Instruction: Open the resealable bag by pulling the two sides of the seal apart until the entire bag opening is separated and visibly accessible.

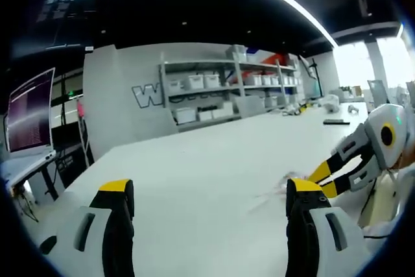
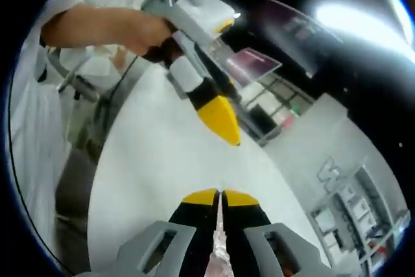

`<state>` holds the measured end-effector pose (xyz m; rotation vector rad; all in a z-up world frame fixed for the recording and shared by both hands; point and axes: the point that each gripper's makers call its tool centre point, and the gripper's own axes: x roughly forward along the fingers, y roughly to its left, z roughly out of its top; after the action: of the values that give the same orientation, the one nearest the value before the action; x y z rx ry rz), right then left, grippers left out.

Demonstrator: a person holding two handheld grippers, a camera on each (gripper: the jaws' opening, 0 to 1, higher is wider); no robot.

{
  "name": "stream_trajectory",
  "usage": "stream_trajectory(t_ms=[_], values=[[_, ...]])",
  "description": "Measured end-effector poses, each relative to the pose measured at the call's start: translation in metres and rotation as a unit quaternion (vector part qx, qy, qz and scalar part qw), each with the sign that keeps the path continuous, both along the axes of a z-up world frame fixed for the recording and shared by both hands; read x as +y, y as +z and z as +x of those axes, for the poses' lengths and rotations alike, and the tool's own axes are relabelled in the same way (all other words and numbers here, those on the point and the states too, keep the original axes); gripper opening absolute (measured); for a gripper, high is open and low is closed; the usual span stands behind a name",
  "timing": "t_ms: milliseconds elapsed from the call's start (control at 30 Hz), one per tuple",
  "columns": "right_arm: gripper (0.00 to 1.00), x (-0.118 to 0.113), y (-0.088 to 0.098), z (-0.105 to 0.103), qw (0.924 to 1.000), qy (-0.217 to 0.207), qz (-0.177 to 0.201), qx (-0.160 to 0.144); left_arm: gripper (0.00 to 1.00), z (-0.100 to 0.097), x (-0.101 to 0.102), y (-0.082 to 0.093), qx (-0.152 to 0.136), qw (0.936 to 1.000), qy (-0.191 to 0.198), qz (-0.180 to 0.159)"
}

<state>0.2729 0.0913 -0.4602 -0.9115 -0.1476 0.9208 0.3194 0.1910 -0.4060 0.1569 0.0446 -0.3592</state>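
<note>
White table [image 1: 194, 180], one pinched bag [image 2: 219, 251]

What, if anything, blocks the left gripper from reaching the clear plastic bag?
Nothing visible: only bare white tabletop lies between the open left gripper and the clear plastic bag pinched by the right gripper.

Left gripper [image 1: 211, 199] above the white bench [image 1: 194, 167], jaws wide apart.

The right gripper [image 1: 324, 176] comes in from the right with its yellow tips closed on a thin clear bag [image 1: 275, 192]. Shelves [image 1: 227, 89] with white boxes stand behind; a monitor [image 1: 29, 111] is at left.
</note>
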Motion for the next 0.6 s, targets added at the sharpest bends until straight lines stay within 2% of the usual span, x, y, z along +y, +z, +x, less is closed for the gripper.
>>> stream_trajectory(t_ms=[267, 600], values=[[0.04, 0.003, -0.003, 0.006, 0.9997, -0.021, -0.008, 0.005, 0.95, -0.001, 0.002, 0.003, -0.003, 1.0, 0.0, 0.0], [0.0, 0.008, -0.01, 0.012, 0.9986, -0.041, -0.001, 0.034, 0.92, -0.005, -0.001, 0.009, -0.008, 0.9998, -0.013, 0.009]])
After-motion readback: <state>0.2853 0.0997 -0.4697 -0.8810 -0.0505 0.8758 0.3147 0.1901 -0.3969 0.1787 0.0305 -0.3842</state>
